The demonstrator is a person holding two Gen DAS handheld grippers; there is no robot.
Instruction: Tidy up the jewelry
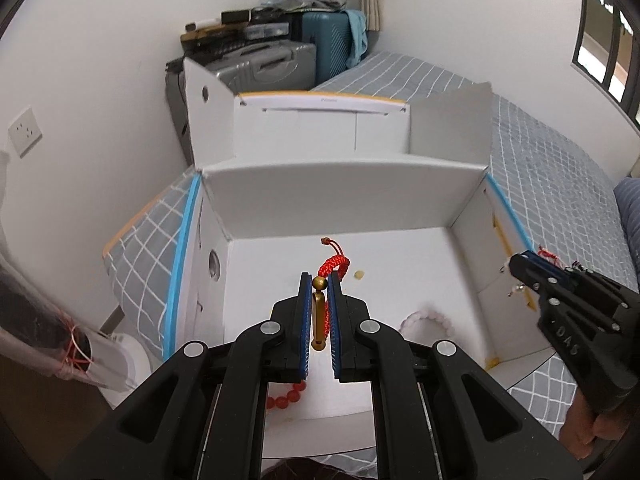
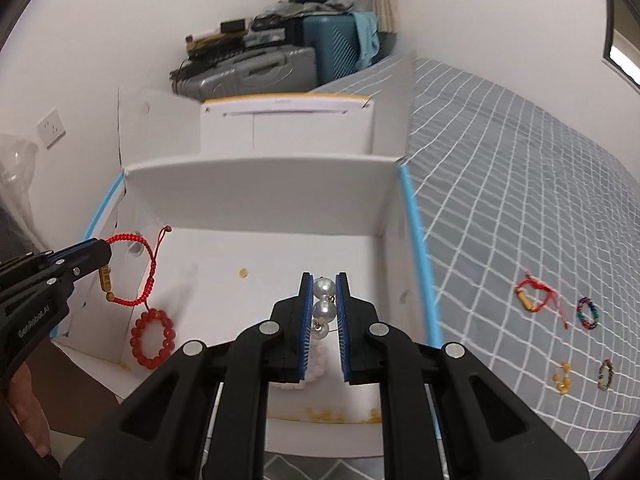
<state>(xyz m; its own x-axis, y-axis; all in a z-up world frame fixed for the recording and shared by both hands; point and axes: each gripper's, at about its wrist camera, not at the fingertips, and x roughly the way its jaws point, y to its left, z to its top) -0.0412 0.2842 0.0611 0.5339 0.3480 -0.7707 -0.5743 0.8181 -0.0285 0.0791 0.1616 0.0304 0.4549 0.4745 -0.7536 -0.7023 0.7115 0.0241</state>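
An open white cardboard box (image 1: 344, 196) sits on a grey checked bed. My left gripper (image 1: 320, 280) hangs over the box floor, shut on a red cord bracelet with a gold tube (image 1: 319, 320). In the right wrist view the left gripper (image 2: 102, 250) enters from the left, and the red cord bracelet (image 2: 138, 272) dangles from it. My right gripper (image 2: 324, 278) is shut on a pearl piece (image 2: 323, 300) above the box (image 2: 260, 196). A red bead bracelet (image 2: 153, 339) and a pale pink bead bracelet (image 1: 426, 320) lie on the box floor.
Several bracelets lie on the bedspread right of the box: a red cord one (image 2: 534, 296), a multicoloured one (image 2: 588, 313), yellow beads (image 2: 562, 378) and a striped one (image 2: 605, 375). A second white box (image 2: 288, 128) and stacked suitcases (image 2: 260, 68) stand behind.
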